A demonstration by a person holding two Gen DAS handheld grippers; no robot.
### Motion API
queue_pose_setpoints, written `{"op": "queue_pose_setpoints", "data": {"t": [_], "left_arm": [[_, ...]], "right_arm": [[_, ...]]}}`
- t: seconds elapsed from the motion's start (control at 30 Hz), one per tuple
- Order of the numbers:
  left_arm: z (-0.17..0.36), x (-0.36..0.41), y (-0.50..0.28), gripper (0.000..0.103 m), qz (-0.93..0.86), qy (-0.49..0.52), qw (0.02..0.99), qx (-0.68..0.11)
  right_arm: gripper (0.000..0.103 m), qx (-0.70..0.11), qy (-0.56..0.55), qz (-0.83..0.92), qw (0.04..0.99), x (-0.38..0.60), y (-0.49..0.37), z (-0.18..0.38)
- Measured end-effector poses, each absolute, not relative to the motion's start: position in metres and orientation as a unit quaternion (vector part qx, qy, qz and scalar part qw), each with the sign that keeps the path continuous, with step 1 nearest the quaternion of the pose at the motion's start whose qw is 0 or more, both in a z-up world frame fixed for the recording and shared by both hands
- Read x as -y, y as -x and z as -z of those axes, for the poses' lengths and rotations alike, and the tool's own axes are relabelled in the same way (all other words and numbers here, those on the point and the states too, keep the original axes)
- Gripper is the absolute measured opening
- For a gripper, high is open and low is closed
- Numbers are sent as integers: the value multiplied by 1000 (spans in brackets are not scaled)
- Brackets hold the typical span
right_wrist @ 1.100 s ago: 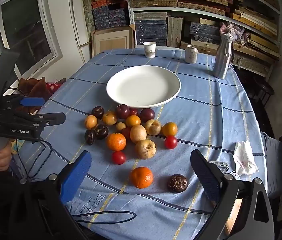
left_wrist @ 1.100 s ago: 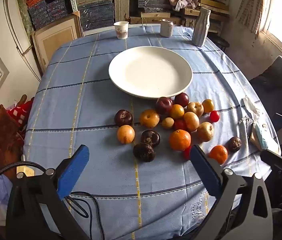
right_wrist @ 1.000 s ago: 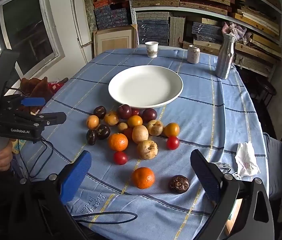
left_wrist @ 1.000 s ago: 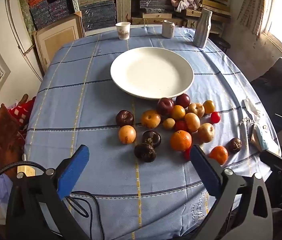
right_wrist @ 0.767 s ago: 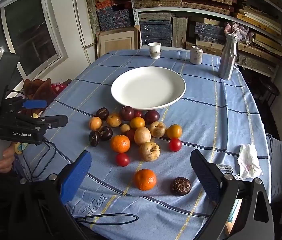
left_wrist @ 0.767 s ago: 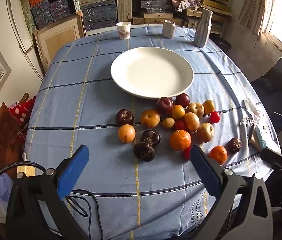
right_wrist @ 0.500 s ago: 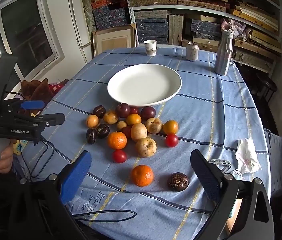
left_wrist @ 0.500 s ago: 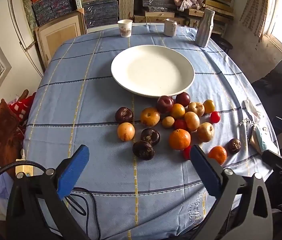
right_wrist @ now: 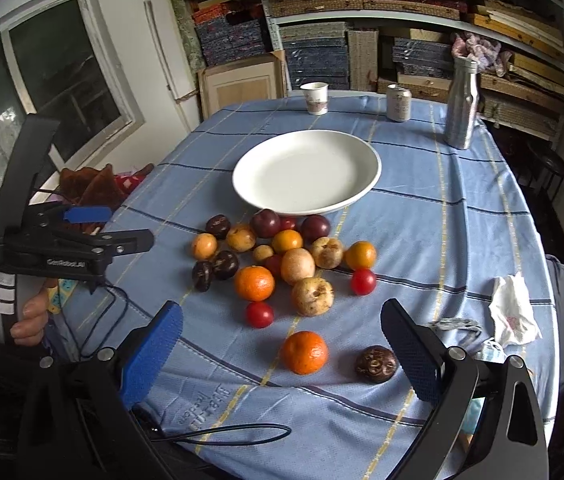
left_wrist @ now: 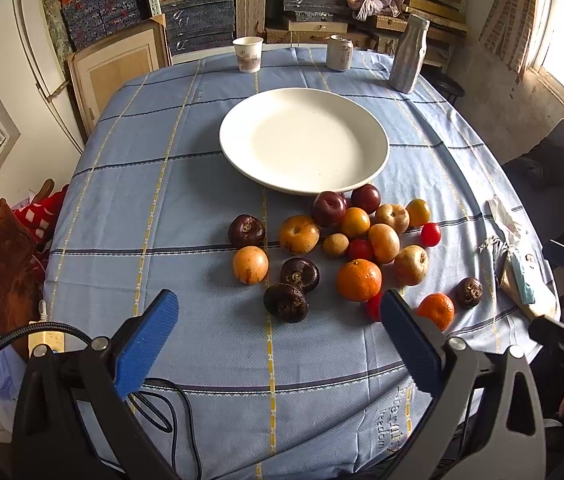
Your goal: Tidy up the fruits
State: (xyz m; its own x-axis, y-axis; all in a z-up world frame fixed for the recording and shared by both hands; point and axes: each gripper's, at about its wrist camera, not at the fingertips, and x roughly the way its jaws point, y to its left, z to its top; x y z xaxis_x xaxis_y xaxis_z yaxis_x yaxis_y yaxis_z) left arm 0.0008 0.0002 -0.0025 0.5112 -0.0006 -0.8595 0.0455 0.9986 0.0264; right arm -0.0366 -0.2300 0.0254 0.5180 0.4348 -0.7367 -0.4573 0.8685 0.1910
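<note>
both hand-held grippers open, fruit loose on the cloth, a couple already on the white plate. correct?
Not quite: the white plate is empty, as the right wrist view shows. All the fruit lies on the cloth in front of it. The left hand-held gripper and right hand-held gripper are open.

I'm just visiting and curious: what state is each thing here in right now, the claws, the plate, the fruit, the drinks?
Left gripper: open, holding nothing.
Right gripper: open, holding nothing.
Plate: bare, upright.
Fruits: loose on the tablecloth.
Paper cup: upright.
Can: upright.
Metal bottle: upright.
</note>
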Motion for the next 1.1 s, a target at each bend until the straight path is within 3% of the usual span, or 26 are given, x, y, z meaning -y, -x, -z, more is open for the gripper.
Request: {"op": "queue_pose_setpoints", "data": {"t": [1.1], "left_arm": [[15,5,-10,99,21,-23,856,-516]], "right_arm": [[100,-453,2,-212,866,244,25,-14]]}}
